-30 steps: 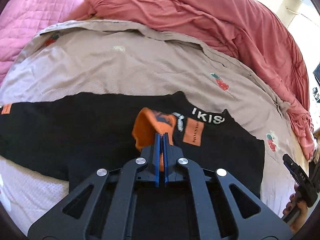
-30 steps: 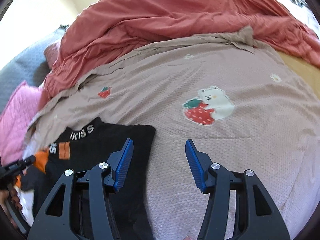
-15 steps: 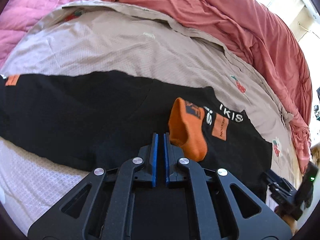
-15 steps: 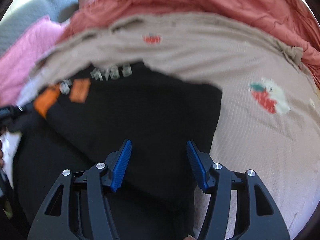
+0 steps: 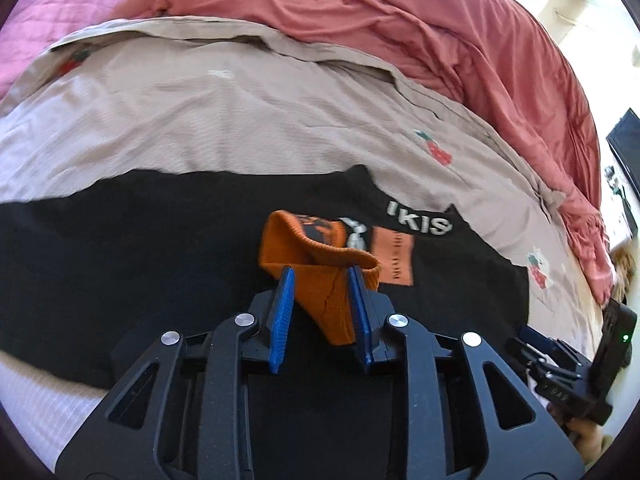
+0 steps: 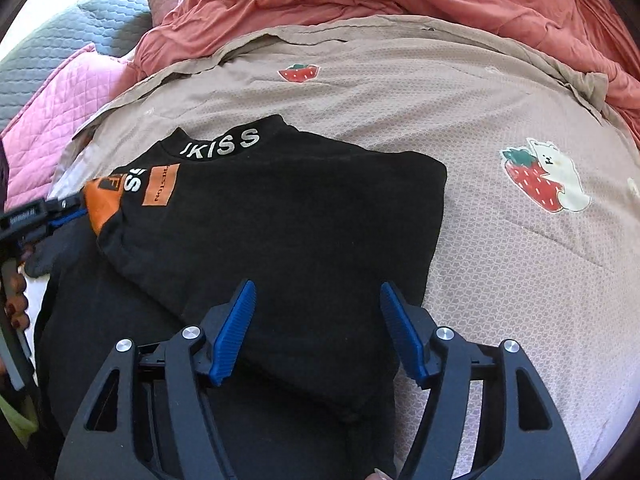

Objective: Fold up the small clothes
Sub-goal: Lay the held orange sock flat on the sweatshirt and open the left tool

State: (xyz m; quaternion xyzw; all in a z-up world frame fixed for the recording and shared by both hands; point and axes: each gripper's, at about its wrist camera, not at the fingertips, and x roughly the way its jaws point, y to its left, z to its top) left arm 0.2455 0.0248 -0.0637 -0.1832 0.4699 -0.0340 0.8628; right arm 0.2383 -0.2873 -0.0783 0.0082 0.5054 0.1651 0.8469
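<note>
A black top [image 5: 160, 248] with white lettering and an orange patch [image 5: 394, 256] lies on the bed; its right side is folded over in the right wrist view [image 6: 280, 220]. Its orange sleeve cuff [image 5: 320, 272] lies between the open fingers of my left gripper [image 5: 320, 276], loose, not clamped. The cuff also shows at far left in the right wrist view [image 6: 102, 200]. My right gripper [image 6: 316, 296] is open and empty, just above the folded black cloth near its lower edge. It shows at the lower right of the left wrist view, its fingers hidden.
The top lies on a beige sheet [image 6: 500, 240] with strawberry prints. A rumpled red duvet [image 5: 400, 20] is piled along the far side. A pink quilt [image 5: 60, 0] lies at far left, with a grey quilt [image 6: 60, 52] behind it.
My left gripper has opened, and the orange cuff now lies loose between its fingers. My right gripper moved left over the black top and stays open.
</note>
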